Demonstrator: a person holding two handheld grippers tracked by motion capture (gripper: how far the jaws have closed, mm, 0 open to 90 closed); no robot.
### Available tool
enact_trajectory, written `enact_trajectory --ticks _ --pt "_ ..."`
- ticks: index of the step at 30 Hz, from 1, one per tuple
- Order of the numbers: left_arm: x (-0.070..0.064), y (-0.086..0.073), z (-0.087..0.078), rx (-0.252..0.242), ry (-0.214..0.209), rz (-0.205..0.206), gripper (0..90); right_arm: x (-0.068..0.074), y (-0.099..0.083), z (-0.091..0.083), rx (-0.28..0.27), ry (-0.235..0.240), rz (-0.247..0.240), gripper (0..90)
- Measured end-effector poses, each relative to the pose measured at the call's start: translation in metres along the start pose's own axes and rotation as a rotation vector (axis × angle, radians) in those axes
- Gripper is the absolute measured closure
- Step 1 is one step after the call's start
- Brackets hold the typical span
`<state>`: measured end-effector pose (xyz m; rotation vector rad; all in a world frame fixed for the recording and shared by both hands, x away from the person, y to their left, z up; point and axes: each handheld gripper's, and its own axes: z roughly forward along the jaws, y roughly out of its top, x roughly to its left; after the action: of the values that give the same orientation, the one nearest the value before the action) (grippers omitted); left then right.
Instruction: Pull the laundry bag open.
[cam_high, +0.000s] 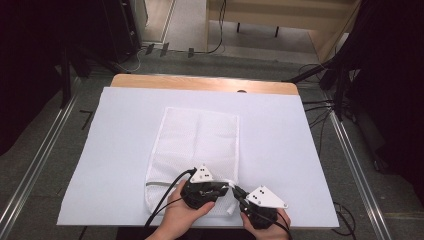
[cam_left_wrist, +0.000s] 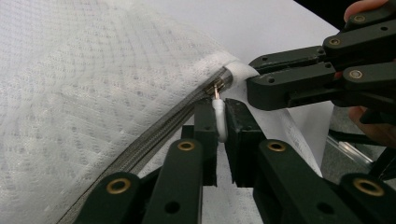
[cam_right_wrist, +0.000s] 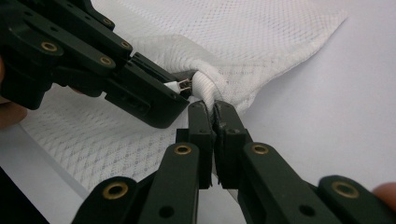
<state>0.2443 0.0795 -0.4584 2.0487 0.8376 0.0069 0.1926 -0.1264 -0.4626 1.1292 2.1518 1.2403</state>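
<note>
A white mesh laundry bag (cam_high: 197, 145) lies flat on the white sheet, its zipper edge toward me. My left gripper (cam_high: 226, 186) (cam_left_wrist: 220, 122) is shut on the white zipper pull (cam_left_wrist: 219, 116) at the bag's near right corner. The grey zipper (cam_left_wrist: 159, 135) runs away from it along the bag's edge. My right gripper (cam_high: 238, 192) (cam_right_wrist: 214, 116) is shut on the bunched white fabric of the bag corner (cam_right_wrist: 208, 88), right beside the pull. The two grippers' tips almost touch.
The white sheet (cam_high: 295, 165) covers a wooden table (cam_high: 200, 81) whose far edge shows. Cables (cam_high: 320, 107) and dark stands surround the table on the floor. Bare sheet lies left and right of the bag.
</note>
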Motion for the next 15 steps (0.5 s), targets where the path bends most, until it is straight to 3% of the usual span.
enact_trajectory --ticks 3,15 --pt "0.003 0.001 -0.003 0.000 -0.024 -0.012 87.2 0.000 0.000 -0.001 -0.003 0.005 0.000 88.5" --pt "0.013 -0.003 -0.010 0.011 -0.034 -0.031 87.6 -0.001 0.004 0.001 0.008 -0.010 0.010 88.8"
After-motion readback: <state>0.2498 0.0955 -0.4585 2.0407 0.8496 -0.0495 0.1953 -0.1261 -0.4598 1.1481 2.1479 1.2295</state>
